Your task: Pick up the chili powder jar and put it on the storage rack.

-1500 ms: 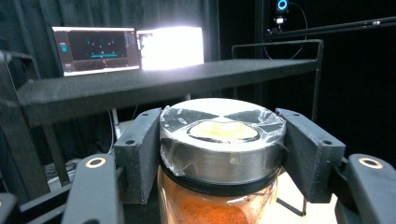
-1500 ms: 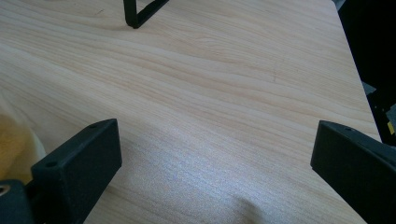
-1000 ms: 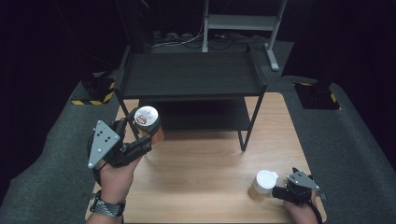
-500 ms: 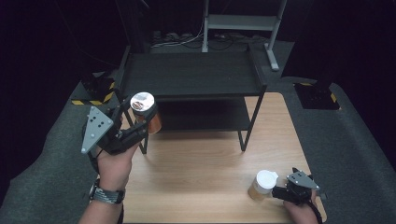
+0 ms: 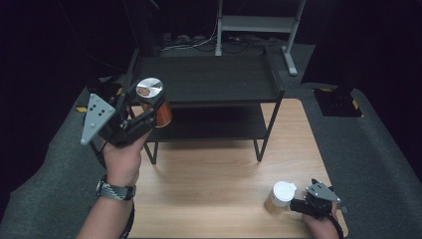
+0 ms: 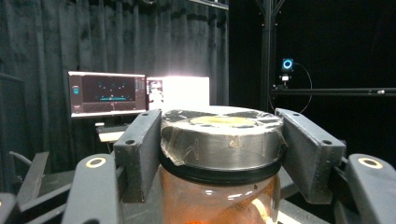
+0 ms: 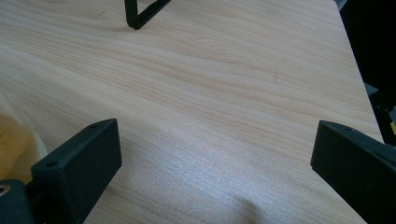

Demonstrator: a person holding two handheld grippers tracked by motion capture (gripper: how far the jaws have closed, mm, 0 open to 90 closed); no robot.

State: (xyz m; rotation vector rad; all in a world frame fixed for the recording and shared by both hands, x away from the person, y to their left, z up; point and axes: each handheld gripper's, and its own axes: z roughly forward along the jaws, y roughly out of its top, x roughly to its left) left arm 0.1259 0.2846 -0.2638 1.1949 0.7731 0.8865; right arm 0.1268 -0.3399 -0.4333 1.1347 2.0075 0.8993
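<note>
The left gripper (image 5: pixel 149 117) has its black jaws clamped on the amber jar (image 5: pixel 158 107) just under its metal lid (image 6: pixel 223 135), holding it upright in the air at the front left corner of the black two-tier shelf (image 5: pixel 209 79), whose top edge lies right beside it. The right gripper (image 5: pixel 298 205) rests at the wooden table's (image 5: pixel 209 179) near right edge, jaws spread wide over bare wood, with a white-lidded cup (image 5: pixel 279 197) just beside it.
</note>
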